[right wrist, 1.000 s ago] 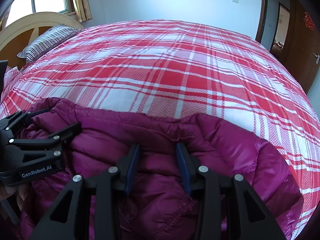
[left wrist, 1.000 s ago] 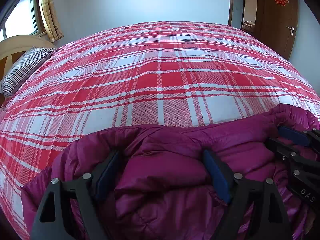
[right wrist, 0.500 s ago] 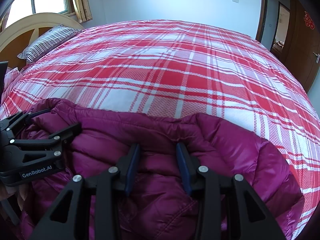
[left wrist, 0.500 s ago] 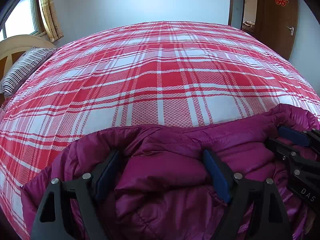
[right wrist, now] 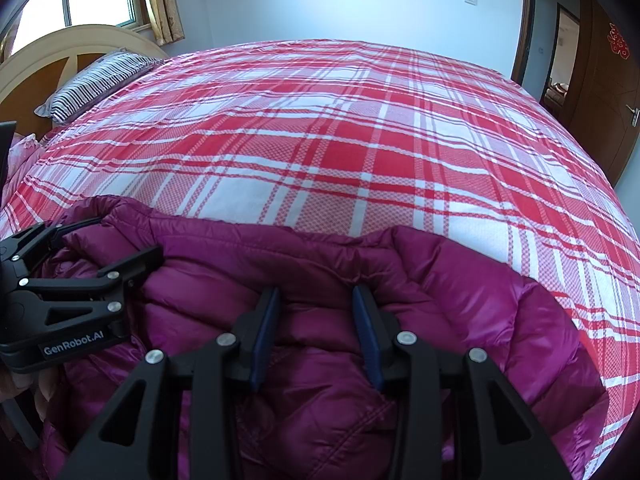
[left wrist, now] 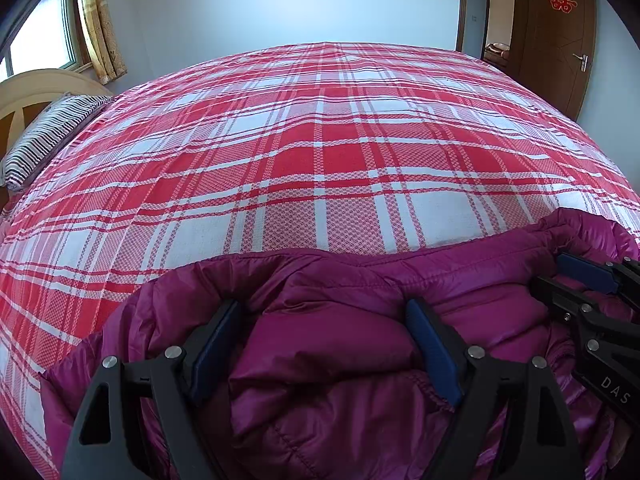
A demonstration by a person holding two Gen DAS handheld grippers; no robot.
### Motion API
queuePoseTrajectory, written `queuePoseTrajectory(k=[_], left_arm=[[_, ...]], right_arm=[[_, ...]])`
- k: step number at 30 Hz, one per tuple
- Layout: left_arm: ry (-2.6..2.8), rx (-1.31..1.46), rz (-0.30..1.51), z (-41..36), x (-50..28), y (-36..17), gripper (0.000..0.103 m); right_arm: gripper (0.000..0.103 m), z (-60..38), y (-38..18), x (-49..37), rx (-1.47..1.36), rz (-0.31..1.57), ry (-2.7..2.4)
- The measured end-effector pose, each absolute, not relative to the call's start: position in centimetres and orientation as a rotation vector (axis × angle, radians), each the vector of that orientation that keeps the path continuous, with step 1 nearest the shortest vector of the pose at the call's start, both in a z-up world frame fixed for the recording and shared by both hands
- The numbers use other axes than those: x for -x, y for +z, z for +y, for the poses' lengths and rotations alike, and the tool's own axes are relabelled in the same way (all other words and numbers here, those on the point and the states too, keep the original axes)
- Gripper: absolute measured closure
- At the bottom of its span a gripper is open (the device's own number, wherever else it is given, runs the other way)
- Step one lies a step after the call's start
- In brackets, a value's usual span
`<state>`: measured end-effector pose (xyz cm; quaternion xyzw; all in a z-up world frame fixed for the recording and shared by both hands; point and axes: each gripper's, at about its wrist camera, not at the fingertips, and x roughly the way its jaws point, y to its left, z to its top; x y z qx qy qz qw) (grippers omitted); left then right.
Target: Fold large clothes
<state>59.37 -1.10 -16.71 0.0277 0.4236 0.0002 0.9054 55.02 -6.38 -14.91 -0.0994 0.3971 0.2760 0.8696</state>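
A puffy magenta down jacket lies bunched at the near edge of the bed; it also fills the bottom of the right wrist view. My left gripper is open wide, its fingers pressed into a puffy fold of the jacket. My right gripper is partly open with a smaller fold of jacket between its fingers. Each gripper shows in the other's view: the right one at the far right, the left one at the far left.
The bed is covered by a red and white plaid sheet that stretches far ahead. A striped pillow and a wooden headboard are at the left. A brown door stands at the back right.
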Motion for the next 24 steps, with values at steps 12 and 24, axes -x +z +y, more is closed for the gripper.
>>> queuePoseTrajectory(k=[12, 24], left_arm=[[-0.001, -0.056, 0.875, -1.08, -59.44, -16.78, 0.019], [0.0, -0.057, 0.874, -1.1, -59.48, -16.81, 0.019]], right_arm=[[0.061, -6.44, -14.91, -55.07, 0.208, 0.833, 0.586], [0.061, -6.44, -14.93, -55.13, 0.207, 0.834, 0.593]])
